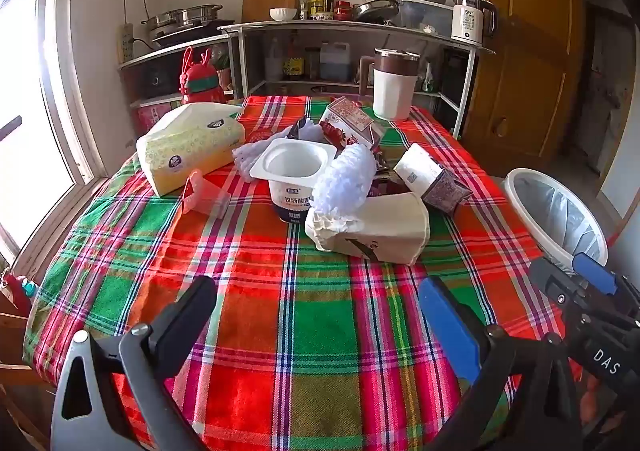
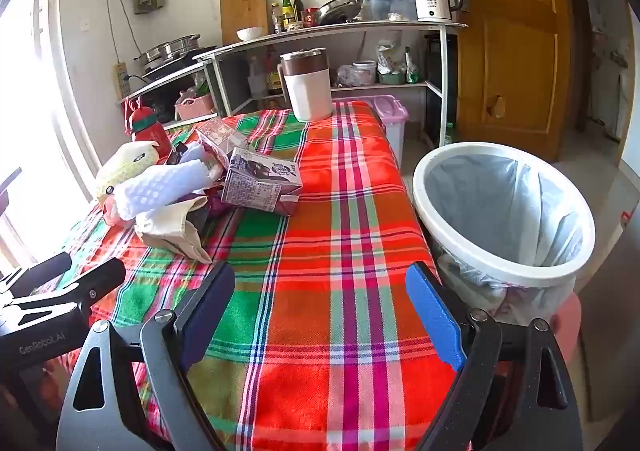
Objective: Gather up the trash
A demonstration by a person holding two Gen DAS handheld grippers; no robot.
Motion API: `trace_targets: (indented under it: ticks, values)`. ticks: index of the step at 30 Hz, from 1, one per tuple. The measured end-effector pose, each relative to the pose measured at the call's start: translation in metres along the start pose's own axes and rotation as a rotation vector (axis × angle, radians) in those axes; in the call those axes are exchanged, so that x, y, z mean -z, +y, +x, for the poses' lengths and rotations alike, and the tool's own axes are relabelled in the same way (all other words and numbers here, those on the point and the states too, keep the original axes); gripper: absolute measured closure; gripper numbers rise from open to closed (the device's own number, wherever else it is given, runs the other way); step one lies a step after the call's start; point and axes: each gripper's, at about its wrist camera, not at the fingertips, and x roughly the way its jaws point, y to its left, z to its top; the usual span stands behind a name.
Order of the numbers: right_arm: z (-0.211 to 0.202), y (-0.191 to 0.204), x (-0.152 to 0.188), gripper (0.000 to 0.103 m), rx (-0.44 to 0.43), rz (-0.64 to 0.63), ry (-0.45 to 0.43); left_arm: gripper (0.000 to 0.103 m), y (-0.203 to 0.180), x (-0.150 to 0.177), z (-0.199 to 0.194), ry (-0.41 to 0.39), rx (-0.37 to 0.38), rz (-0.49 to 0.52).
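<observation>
Nearest item: left gripper (image 1: 316, 315), jaws spread wide, nothing between them, hovering over bare plaid tablecloth (image 1: 320, 351). Right gripper (image 2: 320, 307), likewise wide and empty, poised over the table's near right corner. Trash, all uncollected, heaped mid-table: crushed paper cup (image 1: 380, 231) on its side, nearest the left gripper; white foam netting (image 1: 344, 179) resting on it; empty yogurt tub (image 1: 294, 179) upright just behind; purple drink carton (image 2: 260, 183) tipped over, toward the bin side; second carton (image 1: 348, 123) at the back; small clear plastic piece (image 1: 204, 195) lying apart to the left. Bin (image 2: 500, 211), white rim, lined with a bag, standing just off the table's right edge (contents at its bottom cannot be made out). Tissue pack (image 1: 188, 143) and lidded jug (image 1: 392, 87) are judged not trash. Progress: apparently at the start; every piece remains to be lifted and dropped.
</observation>
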Motion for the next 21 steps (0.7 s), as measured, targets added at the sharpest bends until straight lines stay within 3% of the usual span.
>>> trace_targets:
  ticks: [10, 21]
  values:
    - [0.001, 0.002, 0.000, 0.015, -0.009, -0.011, 0.020, 0.001, 0.004, -0.003, -0.001, 0.003, 0.003, -0.015]
    - [-0.011, 0.000, 0.001, 0.015, -0.003, 0.006, -0.019, 0.001, 0.004, -0.001, -0.012, -0.012, -0.003, -0.025]
